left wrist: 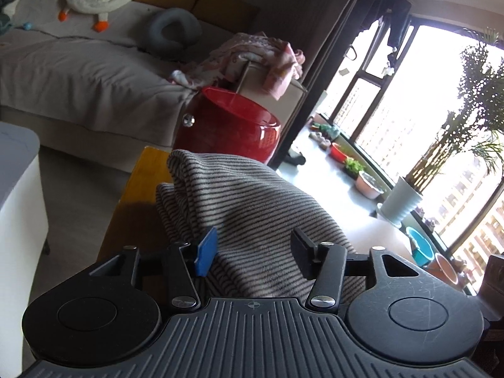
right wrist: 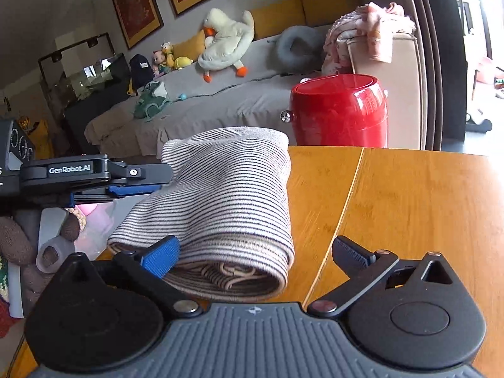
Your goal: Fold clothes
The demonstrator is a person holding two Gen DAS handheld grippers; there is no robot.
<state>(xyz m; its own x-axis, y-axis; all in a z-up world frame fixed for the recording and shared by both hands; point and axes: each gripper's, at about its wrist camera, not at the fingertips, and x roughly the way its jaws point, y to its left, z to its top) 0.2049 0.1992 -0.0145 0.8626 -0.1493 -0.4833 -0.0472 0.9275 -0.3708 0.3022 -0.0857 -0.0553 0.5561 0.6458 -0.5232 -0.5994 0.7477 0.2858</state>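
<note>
The folded striped garment (right wrist: 226,208) is seen lying on the desk (right wrist: 409,208) before the red bin (right wrist: 340,110), both jaws spread and empty, so release is judged done and withdrawal next.

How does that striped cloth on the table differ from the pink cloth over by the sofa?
The striped cloth is folded into a neat bundle; the pink cloth is a loose, crumpled heap. The striped cloth lies flat on the wooden table; the pink cloth drapes over the end of the sofa. The striped cloth has thin dark and pale lines; the pink cloth is pink-patterned. Neither is gripped.
</note>
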